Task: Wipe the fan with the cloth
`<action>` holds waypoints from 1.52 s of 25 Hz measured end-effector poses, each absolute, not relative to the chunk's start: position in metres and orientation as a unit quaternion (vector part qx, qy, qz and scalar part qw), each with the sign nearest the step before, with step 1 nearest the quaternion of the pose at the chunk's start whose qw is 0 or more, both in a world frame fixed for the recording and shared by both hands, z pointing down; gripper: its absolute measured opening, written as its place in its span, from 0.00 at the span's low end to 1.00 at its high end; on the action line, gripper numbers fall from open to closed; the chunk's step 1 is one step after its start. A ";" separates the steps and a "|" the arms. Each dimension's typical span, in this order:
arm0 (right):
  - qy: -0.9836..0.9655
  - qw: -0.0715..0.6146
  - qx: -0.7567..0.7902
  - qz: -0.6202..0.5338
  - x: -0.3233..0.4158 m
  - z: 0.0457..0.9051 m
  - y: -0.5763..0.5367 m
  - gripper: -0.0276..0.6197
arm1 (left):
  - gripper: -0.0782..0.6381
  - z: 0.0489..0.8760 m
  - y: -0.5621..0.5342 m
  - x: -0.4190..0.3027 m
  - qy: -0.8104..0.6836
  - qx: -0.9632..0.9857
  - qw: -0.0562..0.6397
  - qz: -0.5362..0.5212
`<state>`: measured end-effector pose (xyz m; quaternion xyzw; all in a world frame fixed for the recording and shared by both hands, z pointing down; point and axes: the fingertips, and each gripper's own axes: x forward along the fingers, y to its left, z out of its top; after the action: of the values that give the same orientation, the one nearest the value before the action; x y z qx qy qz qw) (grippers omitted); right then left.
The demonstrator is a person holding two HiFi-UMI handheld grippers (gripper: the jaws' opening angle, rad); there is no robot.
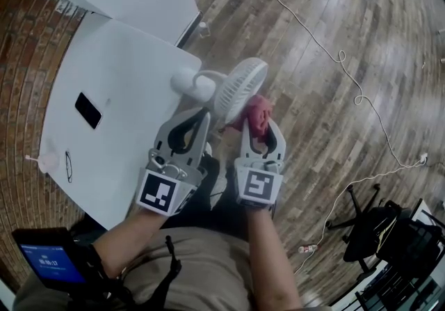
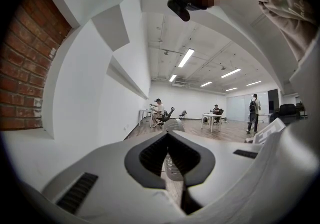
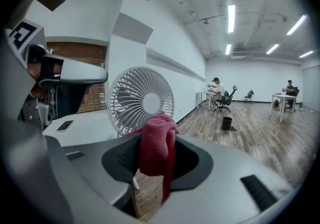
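The right gripper point(image 3: 159, 140) holds the cloth point(image 3: 155, 148) between its jaws, beside the fan point(image 3: 141, 98).

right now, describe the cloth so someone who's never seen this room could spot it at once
Start at the white table; a white fan stands at its edge. Just beside the fan's grille, the right gripper is shut on a bunched cloth. It is the only pink-red thing among white and grey ones.
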<state>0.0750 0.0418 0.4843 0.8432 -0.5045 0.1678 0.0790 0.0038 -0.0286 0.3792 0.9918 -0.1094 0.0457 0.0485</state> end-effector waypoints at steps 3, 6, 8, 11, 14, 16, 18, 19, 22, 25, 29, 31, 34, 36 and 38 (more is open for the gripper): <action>-0.506 0.078 0.842 0.167 0.069 0.481 0.043 0.30 | 0.11 0.380 -0.027 0.002 -0.102 0.992 0.053 0.046; -0.508 0.077 0.842 0.166 0.063 0.476 0.044 0.30 | 0.11 0.379 -0.025 0.001 -0.093 0.993 0.054 0.047; -0.510 0.075 0.842 0.161 0.061 0.472 0.044 0.30 | 0.11 0.380 -0.026 0.001 -0.088 0.994 0.053 0.048; -0.513 0.072 0.841 0.155 0.057 0.468 0.041 0.30 | 0.11 0.381 -0.029 0.000 -0.079 0.994 0.056 0.050; -0.516 0.072 0.840 0.152 0.051 0.462 0.038 0.30 | 0.11 0.380 -0.031 0.000 -0.065 0.995 0.058 0.050; -0.518 0.069 0.839 0.151 0.046 0.457 0.038 0.30 | 0.11 0.378 -0.032 0.002 -0.059 0.996 0.057 0.048; -0.520 0.063 0.838 0.152 0.042 0.454 0.038 0.30 | 0.11 0.376 -0.030 0.005 -0.054 0.996 0.055 0.044; -0.520 0.060 0.838 0.153 0.041 0.453 0.039 0.30 | 0.11 0.375 -0.029 0.006 -0.053 0.996 0.054 0.043; -0.522 0.052 0.838 0.153 0.037 0.448 0.040 0.30 | 0.11 0.375 -0.026 0.008 -0.048 0.997 0.052 0.044; -0.522 0.047 0.838 0.151 0.032 0.441 0.039 0.30 | 0.11 0.375 -0.025 0.006 -0.045 0.997 0.052 0.045; -0.522 0.045 0.839 0.148 0.031 0.432 0.037 0.30 | 0.11 0.375 -0.027 0.005 -0.044 0.996 0.056 0.046; -0.523 0.043 0.839 0.145 0.031 0.428 0.037 0.30 | 0.11 0.374 -0.028 0.005 -0.042 0.996 0.056 0.047; -0.525 0.044 0.839 0.137 0.030 0.420 0.035 0.30 | 0.11 0.370 -0.029 0.006 -0.040 0.997 0.056 0.041; -0.524 0.042 0.840 0.137 0.029 0.417 0.034 0.30 | 0.11 0.368 -0.029 0.006 -0.038 0.997 0.054 0.037; -0.522 0.042 0.841 0.135 0.029 0.414 0.032 0.30 | 0.11 0.367 -0.028 0.007 -0.034 0.997 0.054 0.035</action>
<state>0.0292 0.0317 0.4141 0.8409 -0.5224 0.1350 0.0422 0.0065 -0.0278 0.3667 0.9974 -0.0344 0.0346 0.0536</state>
